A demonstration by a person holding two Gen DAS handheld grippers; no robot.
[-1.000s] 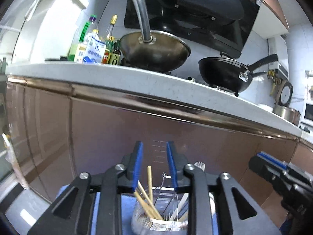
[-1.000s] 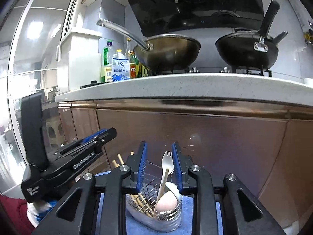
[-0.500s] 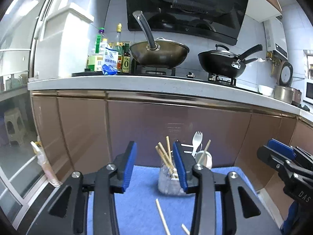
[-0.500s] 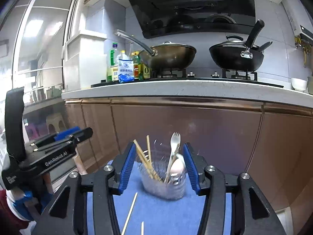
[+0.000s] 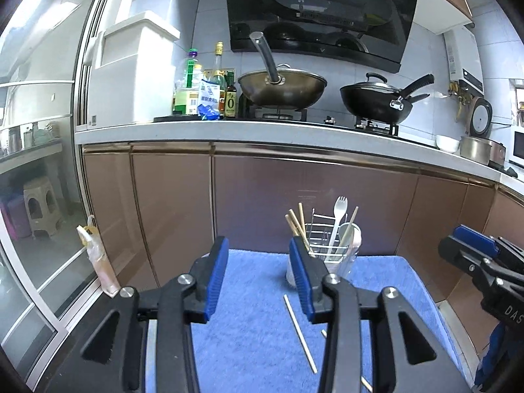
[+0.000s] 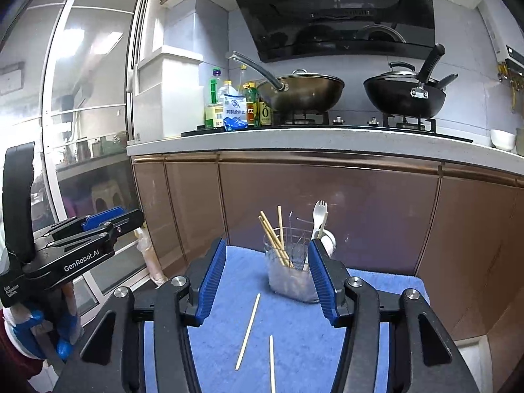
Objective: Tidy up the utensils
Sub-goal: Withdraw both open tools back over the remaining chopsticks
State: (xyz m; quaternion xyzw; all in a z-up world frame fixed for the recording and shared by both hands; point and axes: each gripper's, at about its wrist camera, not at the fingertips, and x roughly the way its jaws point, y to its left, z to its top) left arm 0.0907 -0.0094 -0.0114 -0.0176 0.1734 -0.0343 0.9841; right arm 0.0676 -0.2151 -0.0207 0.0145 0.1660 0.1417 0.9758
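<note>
A clear utensil holder with a wire rack (image 5: 330,255) (image 6: 290,278) stands at the far end of a blue mat (image 5: 255,327) (image 6: 294,344). It holds several wooden chopsticks (image 6: 273,235), a white spork (image 5: 339,216) (image 6: 319,213) and a white spoon. Two loose chopsticks (image 6: 248,330) (image 5: 299,332) lie on the mat in front of it. My left gripper (image 5: 258,278) is open and empty, short and left of the holder. My right gripper (image 6: 267,281) is open and empty, in front of the holder.
Brown cabinet fronts (image 6: 327,203) rise right behind the mat. The counter above carries a steel wok (image 5: 281,88), a black wok (image 5: 376,101) and bottles (image 5: 199,91). A glass sliding door (image 5: 39,196) is on the left.
Both grippers have drawn back from the holder and opened wider. The loose chopsticks on the mat have come into view.
</note>
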